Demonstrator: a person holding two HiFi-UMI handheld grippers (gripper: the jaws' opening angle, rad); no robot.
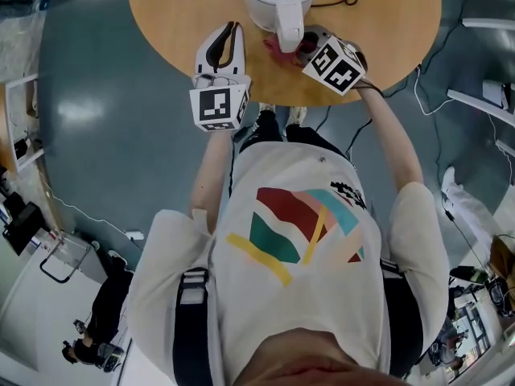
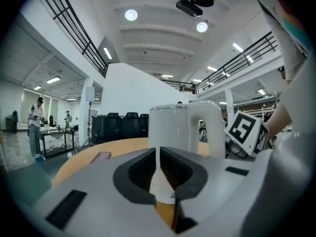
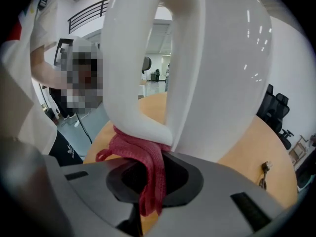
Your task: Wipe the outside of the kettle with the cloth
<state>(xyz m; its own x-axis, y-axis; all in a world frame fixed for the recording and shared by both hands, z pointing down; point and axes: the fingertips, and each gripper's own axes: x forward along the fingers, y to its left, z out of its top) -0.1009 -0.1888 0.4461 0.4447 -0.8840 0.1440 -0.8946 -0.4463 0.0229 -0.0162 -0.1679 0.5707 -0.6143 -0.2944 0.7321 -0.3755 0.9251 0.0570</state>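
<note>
Right gripper (image 3: 148, 181): clamped on red cloth (image 3: 143, 157), which touches the lower handle root of the upright white kettle (image 3: 227, 68) dead ahead, by the tabletop (image 1: 165, 22) front edge. Left gripper (image 2: 159, 174): closed, empty, farther off.

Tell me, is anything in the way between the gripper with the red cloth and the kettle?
No, nothing visible is in the way. The right gripper is shut on the red cloth, and the cloth presses against the bottom of the handle of the white kettle. Only the cloth itself lies between them.

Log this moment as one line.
left gripper: shut, empty | right gripper: shut on red cloth | red cloth: against kettle at handle base
</note>
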